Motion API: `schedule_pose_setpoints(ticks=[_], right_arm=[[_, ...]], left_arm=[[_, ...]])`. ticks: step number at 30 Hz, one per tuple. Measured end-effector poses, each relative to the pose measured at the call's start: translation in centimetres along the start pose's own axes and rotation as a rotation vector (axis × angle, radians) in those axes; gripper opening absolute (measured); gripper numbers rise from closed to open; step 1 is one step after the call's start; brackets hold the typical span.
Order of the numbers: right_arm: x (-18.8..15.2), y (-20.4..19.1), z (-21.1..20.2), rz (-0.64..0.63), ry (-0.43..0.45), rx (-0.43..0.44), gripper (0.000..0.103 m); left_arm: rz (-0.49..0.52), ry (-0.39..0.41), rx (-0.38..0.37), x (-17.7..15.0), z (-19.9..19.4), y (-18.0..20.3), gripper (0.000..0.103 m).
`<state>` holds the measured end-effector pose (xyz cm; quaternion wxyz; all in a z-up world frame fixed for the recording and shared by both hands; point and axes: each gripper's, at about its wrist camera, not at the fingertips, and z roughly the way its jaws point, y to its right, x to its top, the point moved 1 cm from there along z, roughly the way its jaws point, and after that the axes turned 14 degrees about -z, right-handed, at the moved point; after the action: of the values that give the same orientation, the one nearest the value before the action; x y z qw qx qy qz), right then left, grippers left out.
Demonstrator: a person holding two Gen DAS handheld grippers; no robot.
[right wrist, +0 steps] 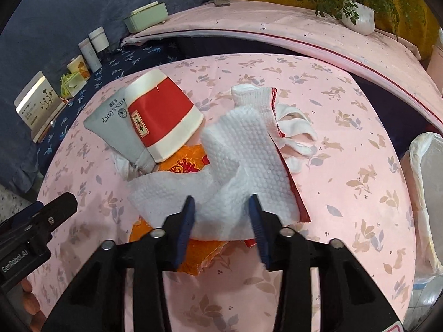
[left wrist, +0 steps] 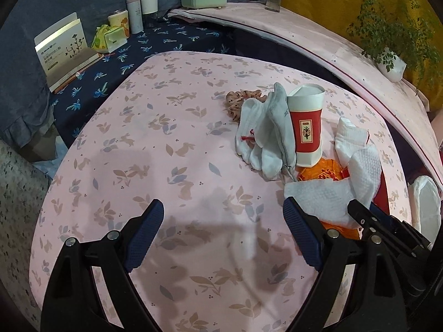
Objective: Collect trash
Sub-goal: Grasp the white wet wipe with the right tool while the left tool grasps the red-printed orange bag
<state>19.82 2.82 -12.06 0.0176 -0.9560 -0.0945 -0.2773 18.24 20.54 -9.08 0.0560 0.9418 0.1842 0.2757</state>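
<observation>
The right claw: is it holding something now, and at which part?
The right claw has a bunched fold at the near edge of the white embossed paper towel between its fingers, which appear closed on it. The left claw is open, holding nothing.

A home bedroom: a pink rabbit-print bedsheet point(left wrist: 138, 144), socks point(left wrist: 260, 138), a pillow point(left wrist: 22, 88) and a potted plant point(left wrist: 391, 65).

The white tissue point(right wrist: 243, 166) covers most of the orange packet point(right wrist: 191, 163) beneath it. The lined bin point(right wrist: 426, 193) is cut off at the right edge.
</observation>
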Motion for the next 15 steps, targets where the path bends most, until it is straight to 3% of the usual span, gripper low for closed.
schedule_pose_setpoints(ticks=[3, 15], right_arm=[[0.0, 0.7, -0.8, 0.020, 0.023, 0.011, 0.006], [1.6, 6.9, -9.0, 0.133, 0.212, -0.069, 0.005]], left_arm=[[0.009, -0.006, -0.011, -0.2, 0.2, 0.4, 0.084], [0.048, -0.104, -0.116, -2.5, 1.5, 4.4, 0.084]])
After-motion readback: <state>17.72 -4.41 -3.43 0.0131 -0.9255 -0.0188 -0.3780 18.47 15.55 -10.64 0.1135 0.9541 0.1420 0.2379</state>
